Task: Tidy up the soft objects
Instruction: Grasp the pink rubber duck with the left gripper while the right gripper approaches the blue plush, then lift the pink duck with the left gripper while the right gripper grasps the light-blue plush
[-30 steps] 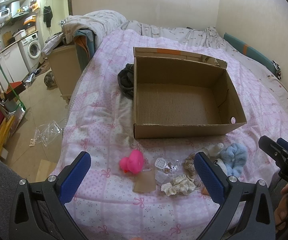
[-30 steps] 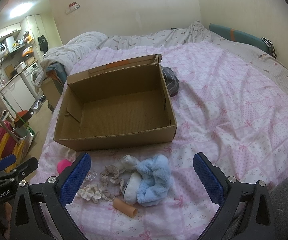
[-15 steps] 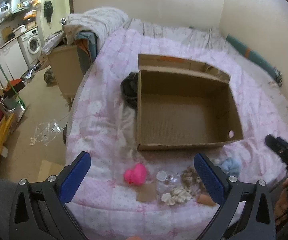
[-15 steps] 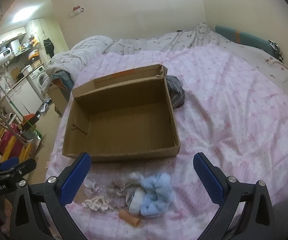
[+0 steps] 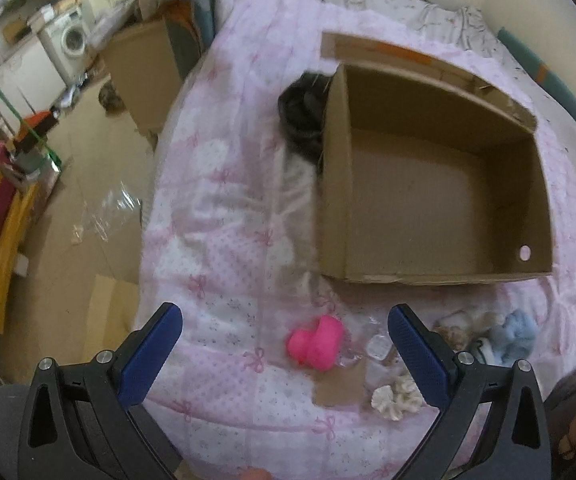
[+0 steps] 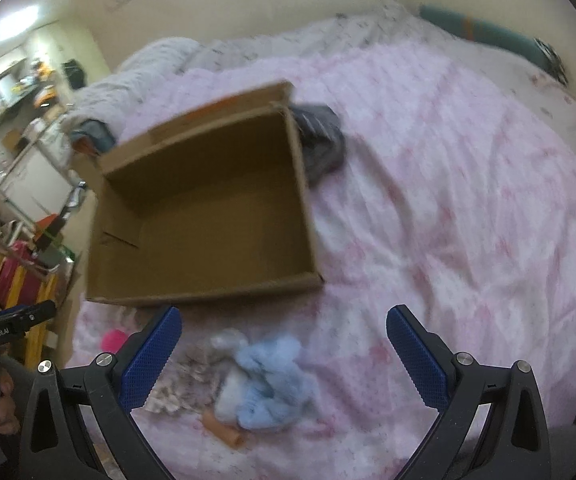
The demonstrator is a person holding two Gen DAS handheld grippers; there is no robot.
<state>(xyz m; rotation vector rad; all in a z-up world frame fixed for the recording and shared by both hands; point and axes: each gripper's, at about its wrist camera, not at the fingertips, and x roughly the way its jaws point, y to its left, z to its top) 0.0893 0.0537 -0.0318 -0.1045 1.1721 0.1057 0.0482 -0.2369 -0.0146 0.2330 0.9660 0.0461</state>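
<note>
An open, empty cardboard box [image 5: 435, 184] [image 6: 208, 216] rests on the pink quilted bed. In front of it lies a cluster of small soft things: a pink plush toy [image 5: 316, 342] [image 6: 112, 339], a cream scrunchie [image 5: 395, 396], a beige scrunchie [image 6: 196, 364] and a fluffy light-blue piece [image 5: 517, 330] [image 6: 268, 380]. My left gripper [image 5: 284, 354] hovers open above the bed's near edge, the pink toy between its fingers' line of sight. My right gripper [image 6: 284, 354] hangs open over the blue piece. Neither holds anything.
A dark grey garment [image 5: 303, 120] [image 6: 319, 140] lies against the box's far side. A small cardboard scrap [image 5: 339, 384] and an orange tube [image 6: 224, 430] lie among the soft things. Left of the bed is floor with plastic wrap [image 5: 104, 216] and a wooden cabinet [image 5: 144, 68].
Both grippers have risen and tilted downward, so the box and the cluster look farther below. Nothing on the bed has moved. Both stay open.
</note>
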